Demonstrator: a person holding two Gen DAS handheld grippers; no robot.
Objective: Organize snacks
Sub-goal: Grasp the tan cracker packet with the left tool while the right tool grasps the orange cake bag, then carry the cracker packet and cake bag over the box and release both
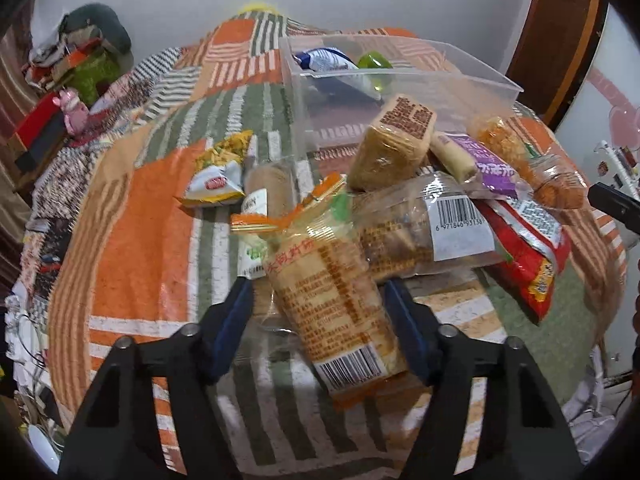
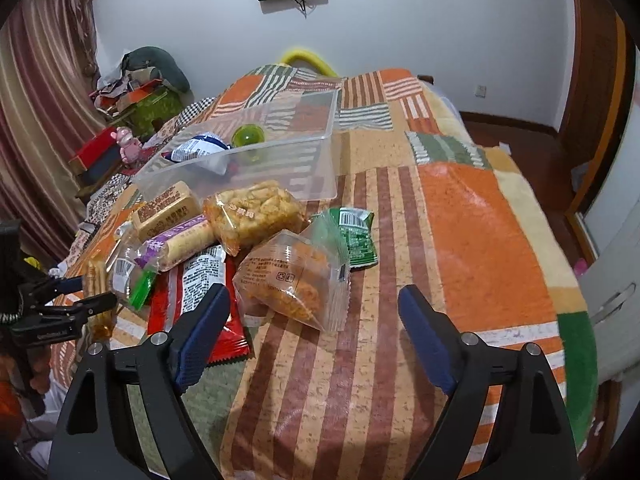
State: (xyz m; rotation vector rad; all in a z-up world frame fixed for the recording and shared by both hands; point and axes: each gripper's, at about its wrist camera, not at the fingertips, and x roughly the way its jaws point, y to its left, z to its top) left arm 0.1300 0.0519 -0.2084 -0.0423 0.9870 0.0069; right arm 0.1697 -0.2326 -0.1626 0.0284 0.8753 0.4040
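Note:
My left gripper has its jaws around an orange-printed clear packet of biscuits, which lies tilted on the snack pile; the pads sit close beside it. In the right wrist view that gripper pinches the same packet. My right gripper is open and empty, just in front of a clear bag of orange puffs. A clear plastic bin behind the pile holds a blue-white packet and a green ball.
Other snacks lie heaped on the striped orange blanket: a red packet, a purple roll, a tan cake block, a green packet and a yellow chip bag. Boxes and clothes sit at the left.

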